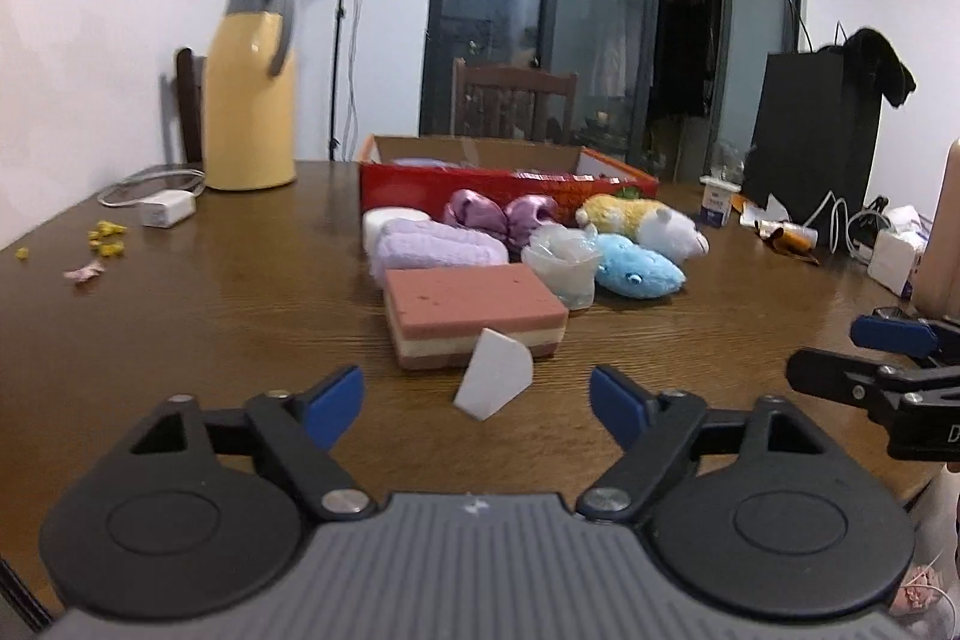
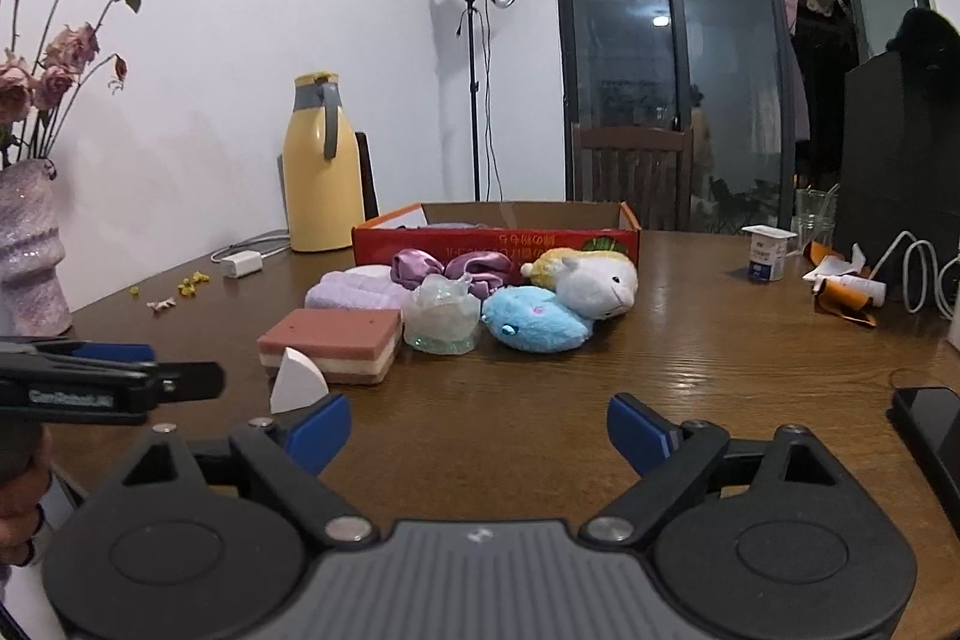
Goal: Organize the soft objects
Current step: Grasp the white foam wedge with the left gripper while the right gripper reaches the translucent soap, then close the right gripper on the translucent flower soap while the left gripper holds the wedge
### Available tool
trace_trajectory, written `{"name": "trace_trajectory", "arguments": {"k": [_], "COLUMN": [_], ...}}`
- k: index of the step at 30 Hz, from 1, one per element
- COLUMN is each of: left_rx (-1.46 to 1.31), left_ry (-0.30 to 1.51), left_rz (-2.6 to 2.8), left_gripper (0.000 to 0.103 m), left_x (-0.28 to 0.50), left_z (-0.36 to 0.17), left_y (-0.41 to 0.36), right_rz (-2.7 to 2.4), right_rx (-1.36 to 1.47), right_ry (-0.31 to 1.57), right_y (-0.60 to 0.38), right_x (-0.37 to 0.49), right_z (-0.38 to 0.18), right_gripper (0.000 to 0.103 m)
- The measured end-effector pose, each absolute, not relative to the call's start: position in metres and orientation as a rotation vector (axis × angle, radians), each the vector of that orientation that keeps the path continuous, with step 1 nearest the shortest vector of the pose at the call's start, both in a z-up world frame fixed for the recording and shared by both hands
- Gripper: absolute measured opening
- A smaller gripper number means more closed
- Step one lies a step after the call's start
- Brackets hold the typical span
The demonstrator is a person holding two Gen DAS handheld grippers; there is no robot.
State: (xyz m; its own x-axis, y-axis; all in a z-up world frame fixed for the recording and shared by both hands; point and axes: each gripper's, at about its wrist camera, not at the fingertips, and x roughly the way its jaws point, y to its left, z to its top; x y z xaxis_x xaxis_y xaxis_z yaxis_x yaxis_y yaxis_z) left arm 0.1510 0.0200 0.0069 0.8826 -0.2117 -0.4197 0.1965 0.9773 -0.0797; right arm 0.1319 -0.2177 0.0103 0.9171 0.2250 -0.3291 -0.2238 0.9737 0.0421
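With both the left gripper (image 1: 477, 403) and right gripper (image 2: 479, 430) spread and empty, centre the left one on the white wedge (image 1: 495, 382) and squeeze lightly

— Where did everything sit relative to the red cardboard box (image 1: 507, 187)?

— The layered pink rectangular sponge (image 1: 474, 316) lay well before it, the white wedge-shaped sponge (image 1: 495, 381) nearer still. The lilac folded towel (image 1: 432, 247) lay just before it; the blue plush fish (image 1: 639, 273) lay right of the towel.

— And the yellow thermos jug (image 1: 252, 85)?

— Left of the box.
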Motion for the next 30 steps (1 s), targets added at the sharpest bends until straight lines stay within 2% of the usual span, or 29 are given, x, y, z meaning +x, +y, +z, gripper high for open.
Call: {"name": "trace_trajectory", "arguments": {"k": [3, 10, 12, 14, 19, 22, 24, 27, 30], "left_rx": [-0.022, -0.055, -0.082, -0.095, -0.077, -0.069, -0.075, -0.088, -0.098], "left_ry": [0.484, 0.567, 0.587, 0.616, 0.599, 0.585, 0.589, 0.59, 0.559], "left_rz": [-0.229, -0.269, -0.295, -0.301, -0.313, -0.331, -0.326, -0.319, -0.312], "left_gripper": [0.064, 0.054, 0.038, 0.03, 0.024, 0.023, 0.022, 0.022, 0.022], "left_x": [0.175, 0.215, 0.221, 0.227, 0.224, 0.221, 0.221, 0.219, 0.205], "left_z": [0.001, -0.009, -0.01, -0.013, -0.013, -0.013, -0.013, -0.01, 0.003], "left_y": [0.011, 0.009, 0.013, 0.015, 0.012, 0.011, 0.012, 0.015, 0.021], "right_rz": [0.248, 0.297, 0.311, 0.325, 0.339, 0.346, 0.353, 0.339, 0.332], "right_rx": [0.01, 0.004, -0.026, -0.034, -0.012, 0.015, 0.04, 0.061, 0.056], "right_ry": [0.357, 0.413, 0.436, 0.445, 0.491, 0.526, 0.558, 0.541, 0.493], "right_y": [-0.213, -0.196, -0.188, -0.182, -0.166, -0.159, -0.156, -0.161, -0.171], "right_x": [0.154, 0.223, 0.243, 0.261, 0.313, 0.332, 0.341, 0.334, 0.309], "right_z": [0.013, 0.022, 0.023, 0.024, 0.023, 0.017, 0.012, 0.014, 0.025], "right_gripper": [0.087, 0.08, 0.08, 0.079, 0.076, 0.063, 0.032, 0.028, 0.027]}}
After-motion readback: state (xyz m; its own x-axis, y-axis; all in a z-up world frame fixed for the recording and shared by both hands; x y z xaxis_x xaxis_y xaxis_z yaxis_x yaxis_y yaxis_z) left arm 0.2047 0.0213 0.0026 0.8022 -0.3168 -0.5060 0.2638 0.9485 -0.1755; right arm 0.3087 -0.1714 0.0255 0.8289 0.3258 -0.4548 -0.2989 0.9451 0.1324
